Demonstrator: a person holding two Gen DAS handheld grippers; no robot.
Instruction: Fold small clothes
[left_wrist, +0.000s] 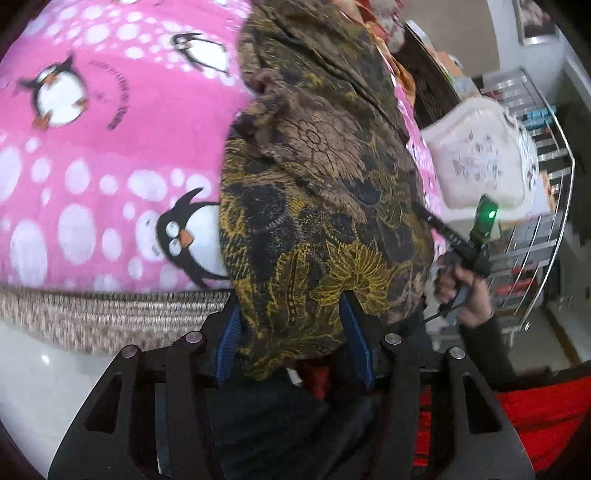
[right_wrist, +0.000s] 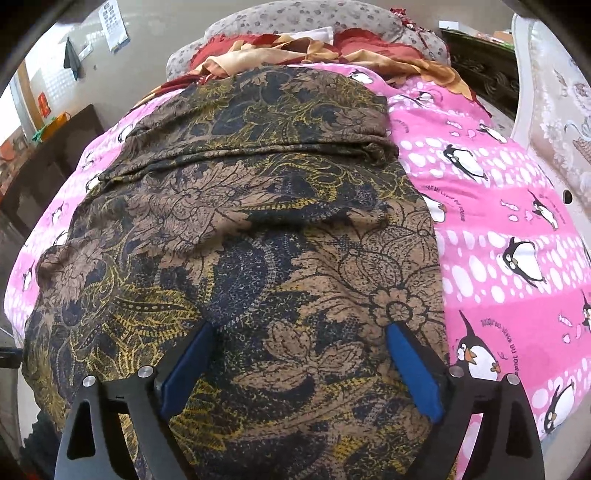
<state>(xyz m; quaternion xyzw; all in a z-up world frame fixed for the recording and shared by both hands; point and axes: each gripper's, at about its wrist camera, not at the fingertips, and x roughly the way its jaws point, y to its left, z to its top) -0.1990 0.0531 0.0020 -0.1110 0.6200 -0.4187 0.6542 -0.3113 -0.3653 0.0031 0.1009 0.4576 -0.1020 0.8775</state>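
Patterned brown garment (right_wrist: 236, 229) spread on pink penguin blanket (right_wrist: 498, 206), near edge pinched between left gripper (left_wrist: 291, 328) jaws, right gripper (right_wrist: 299, 354) jaws spread above it, both angled downward.

soft even daylight, no hard shadows; strong fisheye bending with dark corners, left wrist view motion-blurred.
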